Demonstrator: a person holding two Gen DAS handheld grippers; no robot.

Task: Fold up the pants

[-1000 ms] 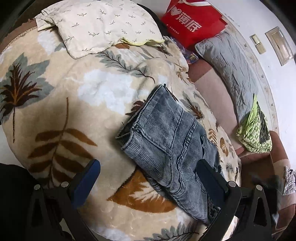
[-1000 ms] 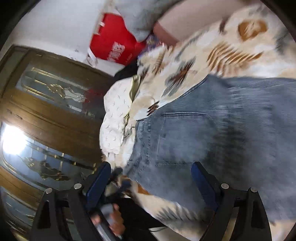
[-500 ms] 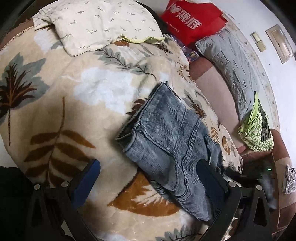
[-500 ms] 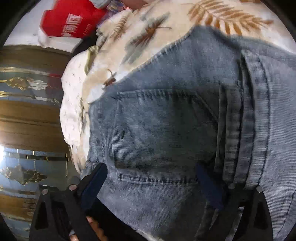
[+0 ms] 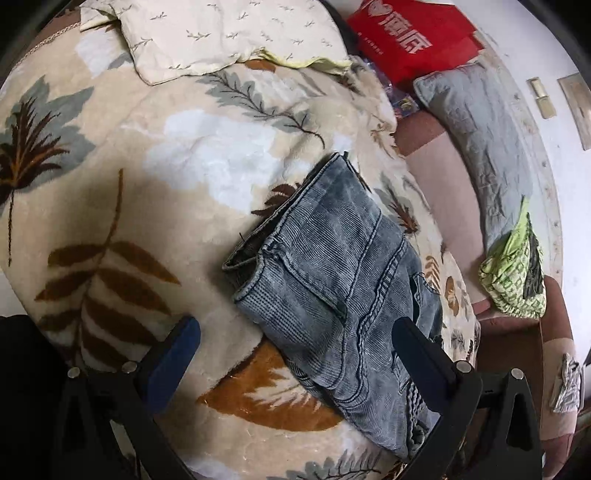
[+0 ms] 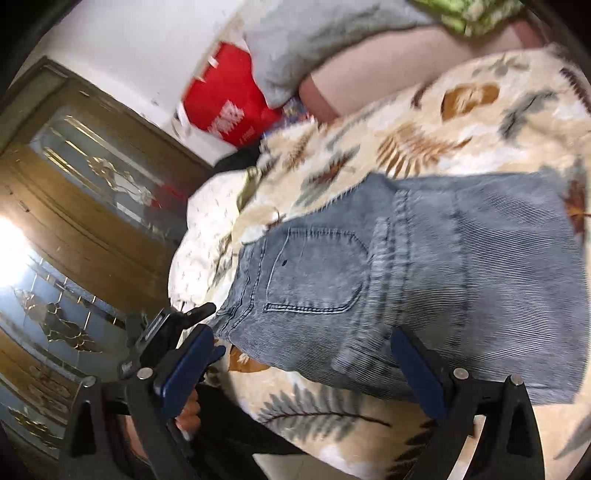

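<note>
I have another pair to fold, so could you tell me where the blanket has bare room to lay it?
The widest free patch of the blanket lies left of the pants, below the cream pillowcase. It is crowded right of the pants: the grey pillow, red bag and green bag fill that side.

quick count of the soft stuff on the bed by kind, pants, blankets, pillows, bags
pants: 1, folded
leaf-print blanket: 1
pillows: 2, a cream pillow and a grey pillow
bags: 2, a red bag and a green patterned bag
total: 6
</note>
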